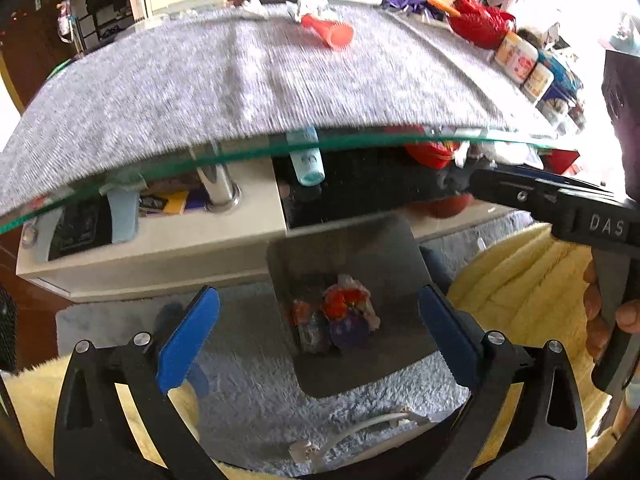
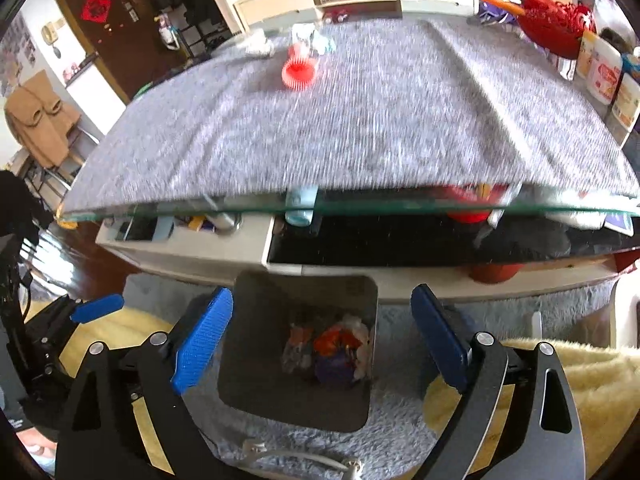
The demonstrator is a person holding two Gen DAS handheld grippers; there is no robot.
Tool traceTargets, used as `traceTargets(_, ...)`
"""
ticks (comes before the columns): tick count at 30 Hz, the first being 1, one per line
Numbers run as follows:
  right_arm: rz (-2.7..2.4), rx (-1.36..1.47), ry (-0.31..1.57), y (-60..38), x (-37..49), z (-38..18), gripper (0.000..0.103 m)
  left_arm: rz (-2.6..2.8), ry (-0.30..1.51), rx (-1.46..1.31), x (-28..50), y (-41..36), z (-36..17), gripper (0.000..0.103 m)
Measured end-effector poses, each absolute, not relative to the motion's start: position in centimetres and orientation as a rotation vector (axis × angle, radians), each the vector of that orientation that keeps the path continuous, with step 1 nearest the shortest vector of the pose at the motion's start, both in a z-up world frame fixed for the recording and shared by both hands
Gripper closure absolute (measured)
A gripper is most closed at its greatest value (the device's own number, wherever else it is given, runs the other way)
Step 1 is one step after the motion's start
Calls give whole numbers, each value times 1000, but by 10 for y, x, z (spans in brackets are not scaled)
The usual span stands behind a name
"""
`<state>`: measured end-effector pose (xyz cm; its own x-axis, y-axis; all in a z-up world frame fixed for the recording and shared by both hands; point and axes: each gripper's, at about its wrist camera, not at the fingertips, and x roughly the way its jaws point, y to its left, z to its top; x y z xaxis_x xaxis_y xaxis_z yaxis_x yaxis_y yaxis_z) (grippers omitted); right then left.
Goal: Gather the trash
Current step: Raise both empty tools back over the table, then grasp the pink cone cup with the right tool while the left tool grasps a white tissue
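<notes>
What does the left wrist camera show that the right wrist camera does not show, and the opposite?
Only the left wrist view shows the person's hand on the right gripper's handle, at the right edge.

Only the right wrist view shows the brown door with its red paper decoration, and a tan coat hanging at the left.

Both show the grey bin on the floor with trash inside, the red ribbed cup lying on the grey cloth, and each view's own gripper open and empty: left gripper, right gripper.
</notes>
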<state>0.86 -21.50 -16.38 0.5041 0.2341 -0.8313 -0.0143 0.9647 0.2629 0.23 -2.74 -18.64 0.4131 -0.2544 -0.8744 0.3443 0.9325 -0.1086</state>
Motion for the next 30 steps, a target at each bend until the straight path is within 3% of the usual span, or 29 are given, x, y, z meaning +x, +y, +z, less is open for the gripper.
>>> traceTargets(16,135,196,943,-233,62,-114,11,-306,1002,34,66,-4,-141,8)
traceTargets(30,183,173,905,-210,145,-98,11,-234,914,91,167,8,-94,8)
